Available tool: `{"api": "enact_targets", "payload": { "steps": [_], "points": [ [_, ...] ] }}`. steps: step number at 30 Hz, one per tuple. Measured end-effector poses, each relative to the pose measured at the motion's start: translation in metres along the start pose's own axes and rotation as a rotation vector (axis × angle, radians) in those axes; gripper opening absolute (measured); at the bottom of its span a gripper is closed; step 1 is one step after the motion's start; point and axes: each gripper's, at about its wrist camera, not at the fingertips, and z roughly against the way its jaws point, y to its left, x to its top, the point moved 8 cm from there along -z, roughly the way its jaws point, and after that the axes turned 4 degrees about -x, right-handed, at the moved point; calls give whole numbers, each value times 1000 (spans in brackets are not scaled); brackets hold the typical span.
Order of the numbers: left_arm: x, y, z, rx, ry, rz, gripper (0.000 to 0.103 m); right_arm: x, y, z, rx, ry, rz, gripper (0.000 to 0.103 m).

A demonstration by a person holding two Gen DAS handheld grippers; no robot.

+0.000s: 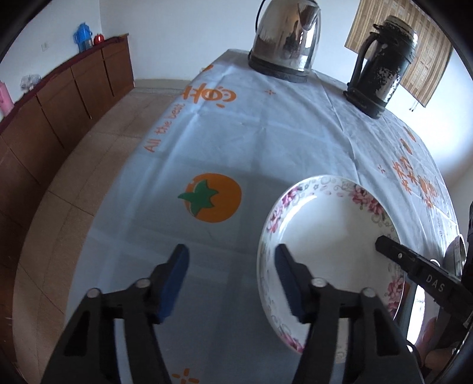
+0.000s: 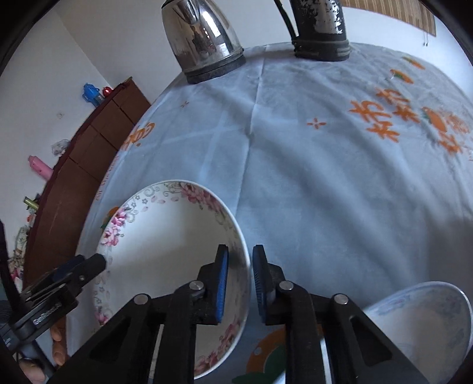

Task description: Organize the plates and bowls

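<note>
A white plate with a pink flower rim is tilted above the pale blue tablecloth. My right gripper straddles its right rim, one blue pad inside and one outside; the jaws stand narrowly apart around the rim. It shows in the left wrist view as a black finger on the plate's far rim. My left gripper is open, its right pad over the plate's left rim, nothing between the pads. A white bowl with a faint blue pattern sits at the lower right of the right wrist view.
A steel kettle and a dark worn flask stand at the table's far end. A brown sideboard runs along the left wall. A shiny metal item shows at the right edge.
</note>
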Motion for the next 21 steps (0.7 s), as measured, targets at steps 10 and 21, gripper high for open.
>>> {"api": "enact_targets", "payload": {
  "steps": [10,21],
  "points": [
    [-5,-21,-15,-151,48,37,18,2,2,-3,51,18,-7,17],
    [-3,-23,8,-117,16,16,19,-3,9,21,54,2,-14,17]
  ]
}}
